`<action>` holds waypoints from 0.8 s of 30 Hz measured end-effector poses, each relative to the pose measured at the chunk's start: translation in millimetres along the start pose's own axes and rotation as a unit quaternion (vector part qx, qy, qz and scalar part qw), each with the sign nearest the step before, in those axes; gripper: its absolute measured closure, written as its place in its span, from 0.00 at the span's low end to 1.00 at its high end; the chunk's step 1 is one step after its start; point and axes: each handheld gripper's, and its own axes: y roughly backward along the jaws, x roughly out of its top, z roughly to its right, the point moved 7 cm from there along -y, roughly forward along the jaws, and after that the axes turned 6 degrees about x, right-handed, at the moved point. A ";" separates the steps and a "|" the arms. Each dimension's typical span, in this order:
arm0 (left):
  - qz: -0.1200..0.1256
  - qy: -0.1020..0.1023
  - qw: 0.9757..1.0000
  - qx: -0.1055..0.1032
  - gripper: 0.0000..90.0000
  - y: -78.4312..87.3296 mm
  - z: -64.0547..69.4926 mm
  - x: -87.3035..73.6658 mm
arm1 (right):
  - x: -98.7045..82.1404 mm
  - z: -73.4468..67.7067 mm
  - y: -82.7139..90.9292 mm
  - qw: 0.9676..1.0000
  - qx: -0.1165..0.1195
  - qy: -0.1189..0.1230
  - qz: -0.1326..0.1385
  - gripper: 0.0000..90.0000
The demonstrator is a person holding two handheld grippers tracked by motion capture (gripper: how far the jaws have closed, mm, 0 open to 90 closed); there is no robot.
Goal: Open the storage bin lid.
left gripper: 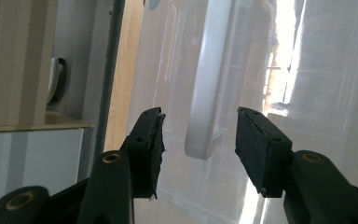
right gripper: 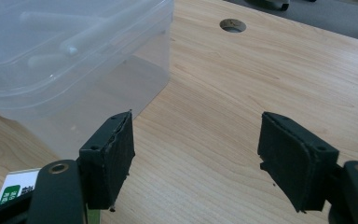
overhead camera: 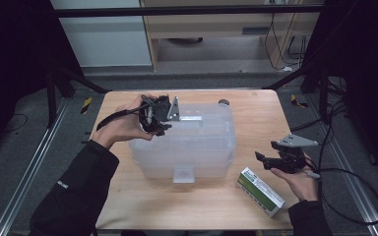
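Note:
A clear plastic storage box (overhead camera: 187,142) with its lid on stands in the middle of the wooden table (overhead camera: 256,118). My left gripper (overhead camera: 165,118) is at the box's far left side, held in a hand. In the left gripper view its jaws (left gripper: 200,116) stand open on either side of a translucent white latch (left gripper: 207,88) on the box, with gaps between pads and latch. My right gripper (overhead camera: 264,160) hovers open over bare table right of the box, nothing between its jaws (right gripper: 196,135). A green and white carton (overhead camera: 260,191) lies just below it.
A second latch (overhead camera: 183,174) hangs at the box's near side. A round hole (overhead camera: 223,102) sits in the table near its far edge. The carton's corner (right gripper: 16,186) lies beside the right gripper's left jaw. Black frame legs and cables stand around the table.

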 end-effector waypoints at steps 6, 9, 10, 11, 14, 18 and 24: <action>-0.015 -0.011 1.000 0.003 0.59 -5.5 1.6 2.2 | -0.2 0.0 -0.2 1.000 0.000 0.001 -0.001 0.32; -0.020 -0.017 1.000 0.004 0.61 -7.8 1.9 3.4 | -0.4 -0.1 0.1 1.000 0.001 0.000 -0.002 0.32; -0.023 -0.023 0.999 0.006 0.62 -8.5 1.4 3.7 | -0.4 -0.3 -0.1 1.000 0.002 0.000 -0.003 0.32; -0.025 -0.021 0.999 0.005 0.62 -9.5 2.3 3.9 | -0.6 -0.5 -0.2 1.000 0.002 -0.001 -0.004 0.32; -0.031 -0.028 0.999 0.003 0.64 -12.5 2.6 4.4 | -1.0 -1.0 -0.7 1.000 0.004 0.000 -0.006 0.32; -0.038 -0.033 0.999 0.003 0.67 -17.1 3.0 5.5 | -1.1 -1.0 -0.8 1.000 0.005 0.000 -0.006 0.33; -0.046 -0.046 0.998 0.001 0.71 -19.3 2.4 8.2 | -1.6 -0.5 -0.8 1.000 0.005 -0.001 -0.007 0.33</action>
